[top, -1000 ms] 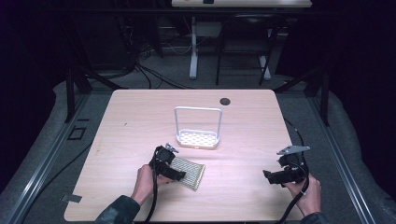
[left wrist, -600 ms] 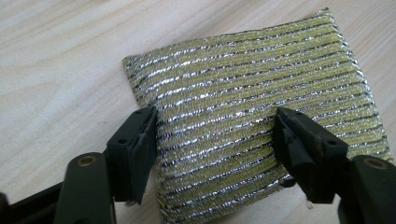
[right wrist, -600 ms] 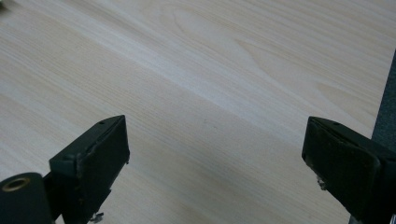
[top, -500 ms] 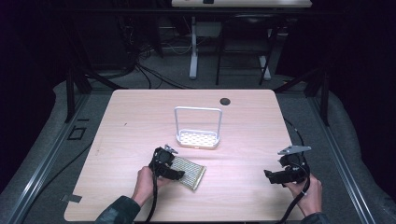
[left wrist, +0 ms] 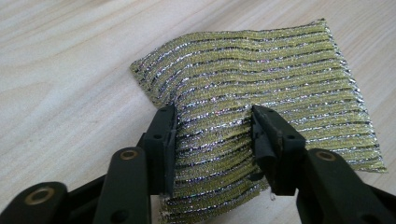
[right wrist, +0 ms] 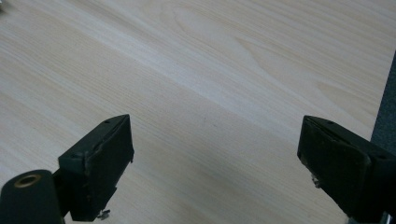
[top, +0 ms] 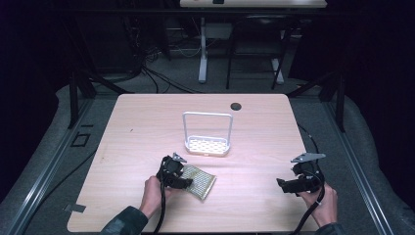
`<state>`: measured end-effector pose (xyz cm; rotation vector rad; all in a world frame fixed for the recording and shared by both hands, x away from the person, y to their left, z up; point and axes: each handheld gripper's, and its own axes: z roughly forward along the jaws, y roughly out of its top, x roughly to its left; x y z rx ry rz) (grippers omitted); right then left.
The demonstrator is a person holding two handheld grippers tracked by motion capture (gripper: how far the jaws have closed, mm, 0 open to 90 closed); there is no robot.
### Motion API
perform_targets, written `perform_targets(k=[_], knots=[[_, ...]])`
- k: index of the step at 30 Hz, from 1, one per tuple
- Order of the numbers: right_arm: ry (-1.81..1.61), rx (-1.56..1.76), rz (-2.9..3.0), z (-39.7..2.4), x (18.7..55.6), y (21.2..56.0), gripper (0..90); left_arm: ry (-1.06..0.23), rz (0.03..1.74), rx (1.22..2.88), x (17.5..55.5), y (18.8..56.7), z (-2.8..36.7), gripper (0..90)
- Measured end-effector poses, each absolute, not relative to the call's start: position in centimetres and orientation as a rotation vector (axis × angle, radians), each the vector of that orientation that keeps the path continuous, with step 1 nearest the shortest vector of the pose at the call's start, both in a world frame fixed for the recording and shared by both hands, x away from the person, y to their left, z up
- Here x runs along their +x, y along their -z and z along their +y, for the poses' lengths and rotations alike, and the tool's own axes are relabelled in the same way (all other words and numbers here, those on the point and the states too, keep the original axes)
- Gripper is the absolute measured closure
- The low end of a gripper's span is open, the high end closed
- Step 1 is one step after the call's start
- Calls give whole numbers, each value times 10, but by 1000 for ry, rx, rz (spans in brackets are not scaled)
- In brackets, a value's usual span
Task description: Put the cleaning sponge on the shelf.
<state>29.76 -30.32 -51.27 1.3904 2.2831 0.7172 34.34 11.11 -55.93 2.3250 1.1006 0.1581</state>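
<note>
Low, left gripper (left wrist: 212, 140) astride sponge (left wrist: 261, 84)

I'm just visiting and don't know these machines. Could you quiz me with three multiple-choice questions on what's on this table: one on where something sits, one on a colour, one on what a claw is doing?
1. Where does the white wire rack stand?
A. Near the middle of the table, beyond the scouring pad
B. At the table's near right corner
C. On the floor

2. What colour is the scouring pad?
A. Plain red
B. Yellow-green with silvery stripes
C. Solid blue

3. What is the left claw doing?
A. Hanging open above bare wood
B. Gripping the rack's handle
C. Pinching the near part of the scouring pad

Answers: 1 A, the high view shows the rack mid-table, farther from the person than the pad. 2 B, the left gripper view shows glittering stripes. 3 C, its jaws have just been closing, and the pad bunches between them.
</note>
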Motion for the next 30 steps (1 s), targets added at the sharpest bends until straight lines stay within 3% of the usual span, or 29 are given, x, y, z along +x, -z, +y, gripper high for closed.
perform_targets(k=[13,30], knots=[[-723,1388,2277,-304,297,512,106,-218,1036,2323,337,553,107,630],[-719,1386,2269,-305,297,511,109,-255,1023,2259,332,541,110,648]])
